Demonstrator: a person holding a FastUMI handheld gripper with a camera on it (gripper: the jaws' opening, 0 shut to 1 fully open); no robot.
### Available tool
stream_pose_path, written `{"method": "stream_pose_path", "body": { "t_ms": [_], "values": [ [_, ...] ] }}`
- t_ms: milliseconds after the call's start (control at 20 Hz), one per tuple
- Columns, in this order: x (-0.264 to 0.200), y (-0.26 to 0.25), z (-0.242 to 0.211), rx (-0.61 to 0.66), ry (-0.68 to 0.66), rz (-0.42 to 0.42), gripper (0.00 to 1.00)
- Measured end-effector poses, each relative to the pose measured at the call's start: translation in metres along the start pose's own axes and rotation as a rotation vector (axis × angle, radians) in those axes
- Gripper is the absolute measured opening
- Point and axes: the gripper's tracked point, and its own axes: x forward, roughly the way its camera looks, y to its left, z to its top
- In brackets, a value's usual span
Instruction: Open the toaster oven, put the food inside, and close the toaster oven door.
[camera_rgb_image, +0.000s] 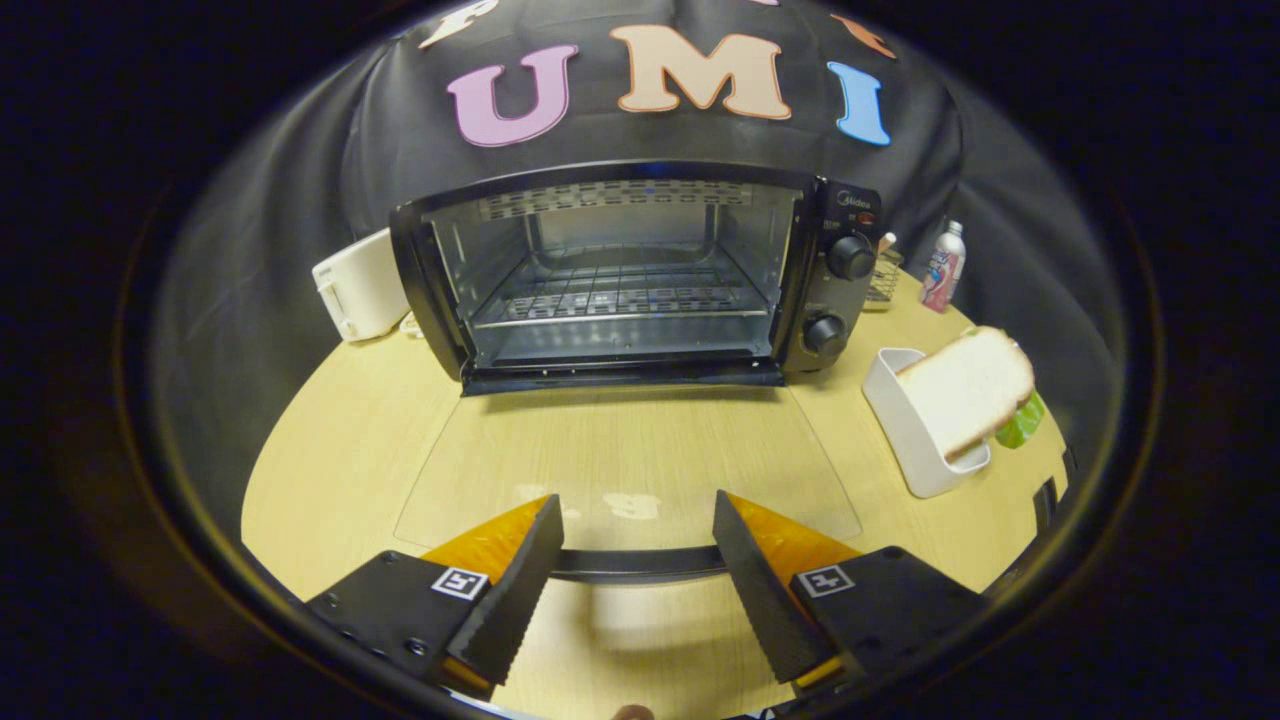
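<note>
Toaster oven (640, 275) sits open on the pale wood-grain table (340, 470), glass door (630, 470) folded flat, wire rack (620, 295) bare inside. Gripper (637, 570) fingers spread apart, straddling the door's dark bar handle (637, 565), gripping nothing. Bread slice (965, 390) leans in a white plastic holder (910, 420), ahead-right of the fingers. "Midea" logo above the two round knobs (850, 257).

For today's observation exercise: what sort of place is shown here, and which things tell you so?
Probably a staged kitchen-style booth: an open toaster oven on a wooden table, bread in a white holder. The gripper is open by the door handle.
</note>
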Motion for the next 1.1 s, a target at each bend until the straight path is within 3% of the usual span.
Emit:
{"method": "stream_pose_path", "body": {
  "t_ms": [400, 750, 1100],
  "values": [
    [-0.02, -0.028, 0.062, 0.04, -0.145, -0.062, 0.95],
    [-0.046, -0.094, 0.108, 0.143, -0.268, -0.209, 0.95],
    [-0.062, -0.165, 0.123, 0.206, -0.318, -0.364, 0.95]
  ]
}}
